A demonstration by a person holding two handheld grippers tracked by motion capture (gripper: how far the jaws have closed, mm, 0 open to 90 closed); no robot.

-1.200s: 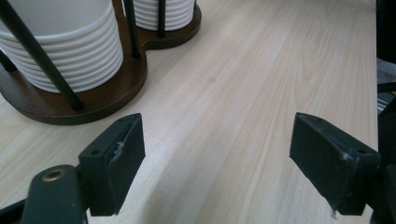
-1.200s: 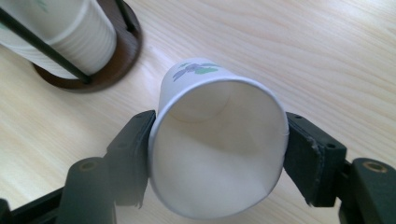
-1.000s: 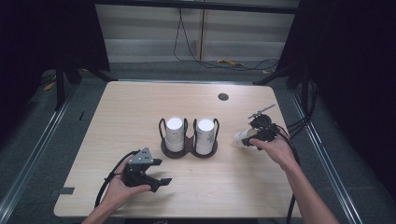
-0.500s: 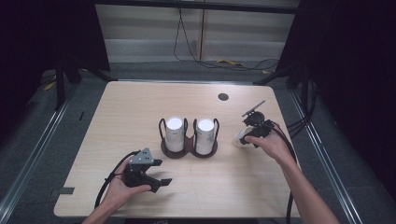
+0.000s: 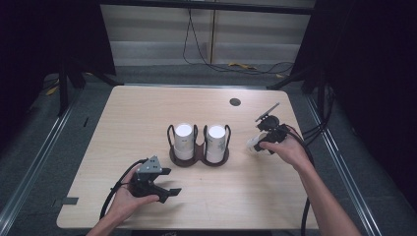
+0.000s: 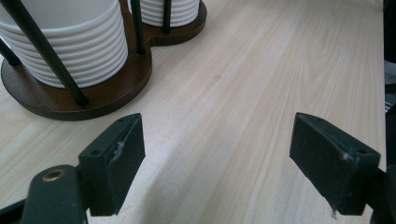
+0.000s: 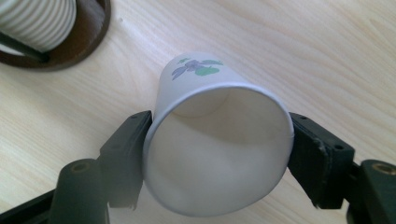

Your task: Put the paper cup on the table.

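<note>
A white paper cup (image 7: 191,74) with a small flower print lies on its side on the table, mouth toward the right gripper's camera. My right gripper (image 7: 219,123) has just been closing on it, and both pads now press the rim into a slight oval. In the high view the cup (image 5: 252,143) and right gripper (image 5: 257,145) sit right of a dark wooden cup holder (image 5: 196,159) holding two stacks of white cups (image 5: 184,140). My left gripper (image 5: 169,181) rests near the front edge, left of centre. Its jaws (image 6: 217,154) are wide open over bare wood.
The holder's base (image 6: 70,100) and black wire posts stand just ahead of the left gripper. A round dark grommet (image 5: 235,102) sits at the back right of the table. Cables trail from both grippers off the table's front and right edges.
The right gripper has tilted a little around the cup, which stays in the same spot. The left gripper has not moved.
</note>
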